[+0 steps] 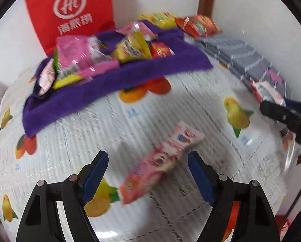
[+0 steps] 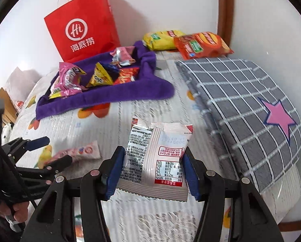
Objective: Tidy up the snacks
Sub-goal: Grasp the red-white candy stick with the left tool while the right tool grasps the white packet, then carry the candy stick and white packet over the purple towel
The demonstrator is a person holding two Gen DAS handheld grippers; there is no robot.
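My left gripper (image 1: 148, 179) is open around a long pink snack packet (image 1: 160, 161) that lies on the fruit-print tablecloth (image 1: 89, 125); the jaws stand on either side of it without touching. The same packet shows in the right wrist view (image 2: 79, 152), with the left gripper (image 2: 49, 151) around it. My right gripper (image 2: 152, 171) is shut on a white and red snack packet (image 2: 156, 151), held just above the cloth. In the left wrist view that packet (image 1: 265, 90) sticks out of the right gripper (image 1: 271, 104). A purple towel (image 2: 102, 96) holds several snacks (image 2: 98, 74).
A red paper bag (image 2: 83, 28) stands against the back wall behind the towel. A yellow chip bag (image 2: 162, 38) and an orange chip bag (image 2: 200, 44) lie at the back. A grey checked cloth with a pink star (image 2: 251, 100) is folded at the right.
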